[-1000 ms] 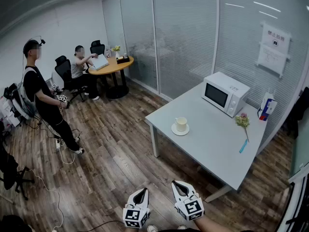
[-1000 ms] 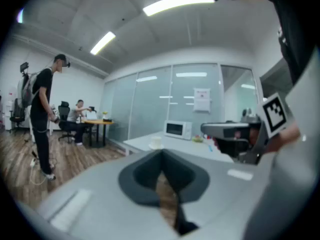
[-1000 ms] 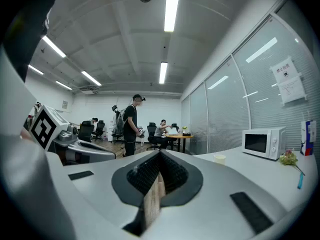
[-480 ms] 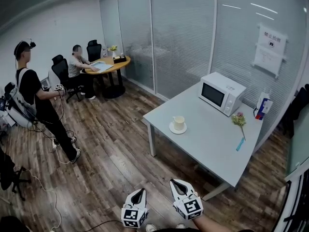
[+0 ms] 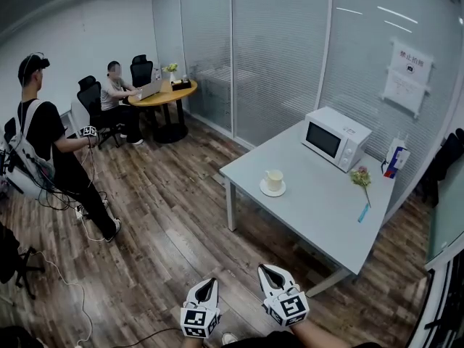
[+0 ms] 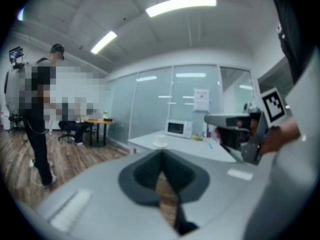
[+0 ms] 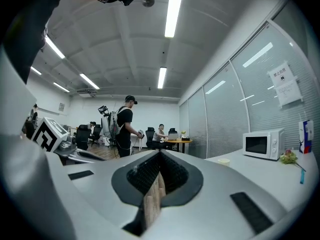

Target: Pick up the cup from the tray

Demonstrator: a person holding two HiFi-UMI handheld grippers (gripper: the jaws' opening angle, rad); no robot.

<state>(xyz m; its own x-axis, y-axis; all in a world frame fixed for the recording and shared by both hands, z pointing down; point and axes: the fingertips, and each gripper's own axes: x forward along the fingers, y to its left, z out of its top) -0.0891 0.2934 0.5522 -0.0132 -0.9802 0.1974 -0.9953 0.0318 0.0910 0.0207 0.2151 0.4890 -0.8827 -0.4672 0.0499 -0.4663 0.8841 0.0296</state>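
Note:
A cream cup stands on a white saucer near the left end of a grey table, well ahead of me. Both grippers are held low at the bottom of the head view, far short of the table. My left gripper is shut with nothing in it, and my right gripper beside it is shut and empty too. In the left gripper view the cup shows small beyond the closed jaws. The right gripper view has the cup far off to the right of its closed jaws.
On the table stand a white microwave, a carton, a flower sprig and a blue pen. A person stands at the left over floor cables; another sits at a round wooden table. Glass walls lie behind.
The standing person has stepped left and turned away. The view has swayed slightly. Both grippers stay shut and low, barely moved.

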